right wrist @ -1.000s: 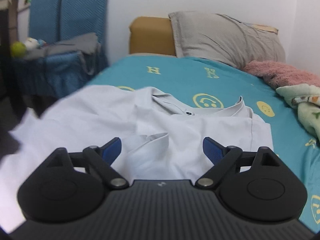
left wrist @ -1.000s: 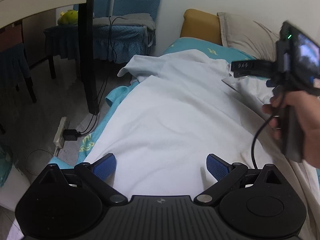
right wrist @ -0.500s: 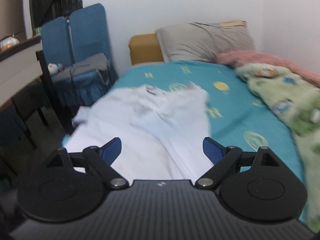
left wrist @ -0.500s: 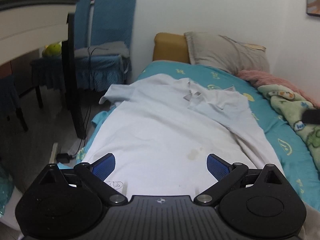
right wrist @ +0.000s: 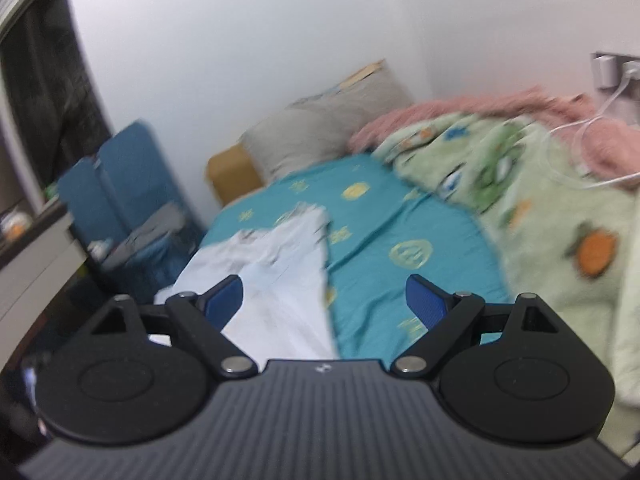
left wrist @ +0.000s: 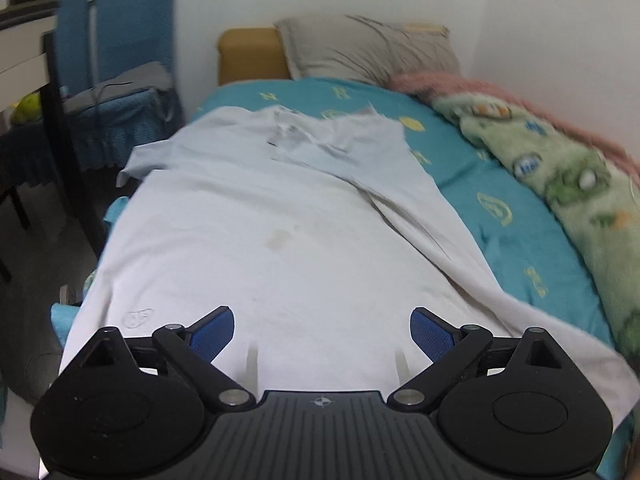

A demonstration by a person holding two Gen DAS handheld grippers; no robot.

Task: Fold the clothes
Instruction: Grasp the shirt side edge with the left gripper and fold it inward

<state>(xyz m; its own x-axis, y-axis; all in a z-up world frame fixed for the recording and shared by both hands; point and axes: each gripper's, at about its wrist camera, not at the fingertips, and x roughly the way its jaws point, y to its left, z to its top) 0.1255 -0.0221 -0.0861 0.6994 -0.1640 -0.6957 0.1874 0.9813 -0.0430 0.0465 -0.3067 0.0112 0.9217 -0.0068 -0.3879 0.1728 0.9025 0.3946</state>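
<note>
A white polo shirt point(left wrist: 272, 232) lies spread along the teal bed sheet point(left wrist: 508, 208), collar at the far end, its right side and sleeve folded inward. A faint stain marks its middle. My left gripper point(left wrist: 322, 334) is open and empty, held above the shirt's hem. My right gripper point(right wrist: 324, 304) is open and empty, raised well above the bed. In the blurred right wrist view the shirt point(right wrist: 280, 264) lies below its left finger, and the sheet point(right wrist: 384, 248) lies under the gap.
A grey pillow point(left wrist: 368, 48) and tan headboard point(left wrist: 248, 56) stand at the far end. A green and pink blanket point(left wrist: 568, 184) lies along the right side. A blue chair with grey cloth point(left wrist: 116, 80) and a dark desk leg point(left wrist: 64, 140) stand left of the bed.
Both grippers have pulled back and risen from the shirt. The right one has left the collar area and swung right toward the blanket. Both stay open.
</note>
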